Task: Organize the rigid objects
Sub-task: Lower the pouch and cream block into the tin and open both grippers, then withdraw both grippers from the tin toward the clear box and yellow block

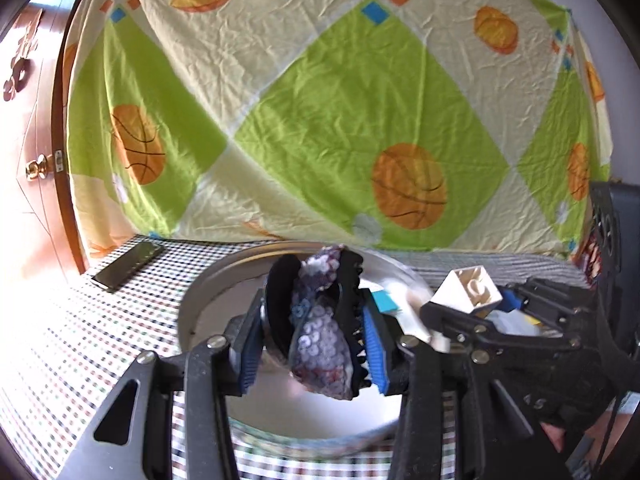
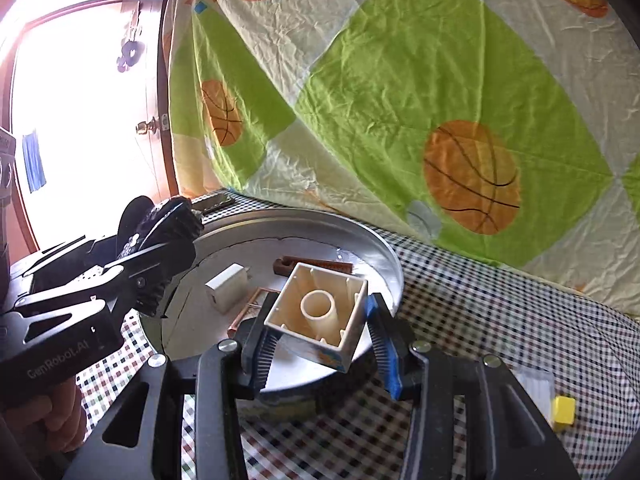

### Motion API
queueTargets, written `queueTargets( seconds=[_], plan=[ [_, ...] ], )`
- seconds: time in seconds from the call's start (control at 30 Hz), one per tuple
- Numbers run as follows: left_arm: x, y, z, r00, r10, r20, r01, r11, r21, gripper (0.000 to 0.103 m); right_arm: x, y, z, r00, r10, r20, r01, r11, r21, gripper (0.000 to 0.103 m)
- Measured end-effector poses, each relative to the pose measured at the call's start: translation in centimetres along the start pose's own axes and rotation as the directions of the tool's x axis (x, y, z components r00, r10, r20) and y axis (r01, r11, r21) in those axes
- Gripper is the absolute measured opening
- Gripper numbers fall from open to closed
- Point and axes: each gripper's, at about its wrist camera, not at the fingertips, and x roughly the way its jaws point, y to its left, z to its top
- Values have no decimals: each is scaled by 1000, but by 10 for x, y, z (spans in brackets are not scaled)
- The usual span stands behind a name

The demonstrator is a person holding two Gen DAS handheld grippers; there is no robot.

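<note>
My left gripper is shut on a black hair claw clip with purple sequined trim, held over the round metal tray. My right gripper is shut on a cream hollow building block, its open underside facing the camera, above the tray's near right edge. In the left wrist view the block and right gripper are at the right. In the right wrist view the clip and left gripper hang at the left.
In the tray lie a white charger plug, a brown comb-like piece and a thin copper-coloured frame. A black phone lies on the checked tablecloth at back left. A yellow cube sits at right. A basketball-print sheet hangs behind.
</note>
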Motion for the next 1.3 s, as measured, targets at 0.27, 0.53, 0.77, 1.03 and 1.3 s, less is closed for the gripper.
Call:
queueTargets(
  seconds=[0.27,0.53,0.77,1.03,1.3],
  plan=[
    [43,35,4,991,29,-128,-30,1000,-4,42,41,6,5,995,59,-83,-55,997,47,46],
    [67,43,1,982,48,-184,-48,999,4,42,62,15,6,991,71,-115,-68,997,35,46],
    [77,47,-3,975,64,-212,-65,998,3,44,72,24,7,986,100,-132,-98,995,25,50],
    [66,50,3,979,109,-170,-113,994,-12,74,59,21,8,994,62,-85,-61,998,21,68],
    [54,30,10,984,90,-151,-93,996,-13,81,17,-22,1,999,-10,-49,13,999,46,70]
  ],
)
